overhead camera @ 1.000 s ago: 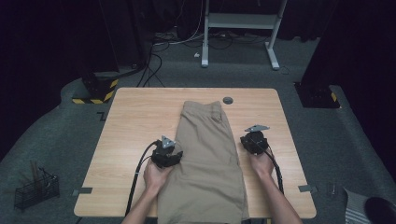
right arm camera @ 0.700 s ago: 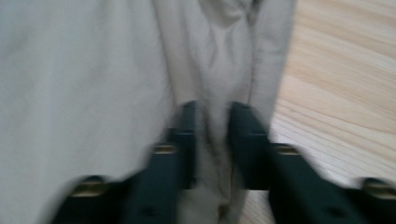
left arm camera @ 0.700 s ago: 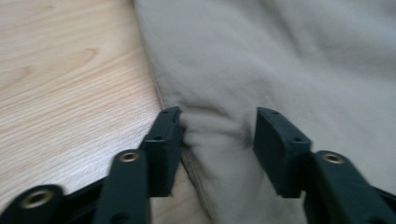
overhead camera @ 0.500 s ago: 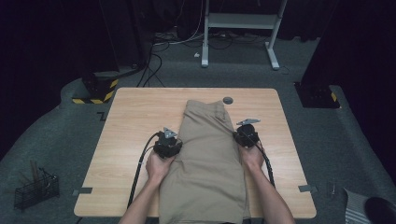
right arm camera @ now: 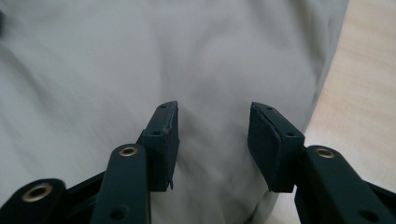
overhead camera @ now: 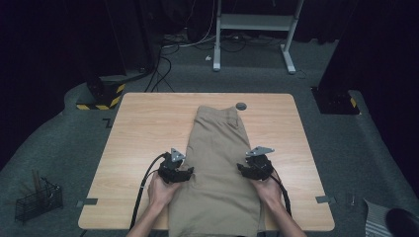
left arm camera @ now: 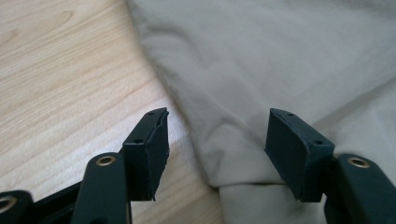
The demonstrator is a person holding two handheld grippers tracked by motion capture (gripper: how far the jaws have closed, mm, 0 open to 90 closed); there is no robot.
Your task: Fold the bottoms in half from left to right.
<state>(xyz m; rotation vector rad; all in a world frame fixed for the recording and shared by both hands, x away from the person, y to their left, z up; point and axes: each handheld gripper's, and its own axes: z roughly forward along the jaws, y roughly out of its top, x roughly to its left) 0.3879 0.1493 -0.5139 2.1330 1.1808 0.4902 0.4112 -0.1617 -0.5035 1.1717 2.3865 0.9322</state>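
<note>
Wooden table [overhead camera: 138,143] carries tan trousers [overhead camera: 217,163] laid flat down its middle, long axis running from the far edge toward the person's edge, narrower end pointing away from the person, wider end hanging over the near edge. A fold edge of the trousers shows in the left gripper view [left arm camera: 243,184], cloth doubled over there. Small dark round disc [overhead camera: 241,105] sits on the table just beside the trousers' far end, right corner. Left gripper [overhead camera: 183,170] is at the trousers' left edge, roughly midway along; its jaws have just been opening and stand well apart, one pad [left arm camera: 149,149] over bare wood, the other over cloth, the trousers' edge between them but not pinched. Right gripper [overhead camera: 247,169] is at the trousers' right edge, level with the left one; its jaws have just been opening too, both pads [right arm camera: 166,140] over cloth, nothing clamped. Off the table, on the floor left of its near corner, black wire basket [overhead camera: 34,207] holds a few upright sticks [overhead camera: 35,180]; cannot tell what they are.
</note>
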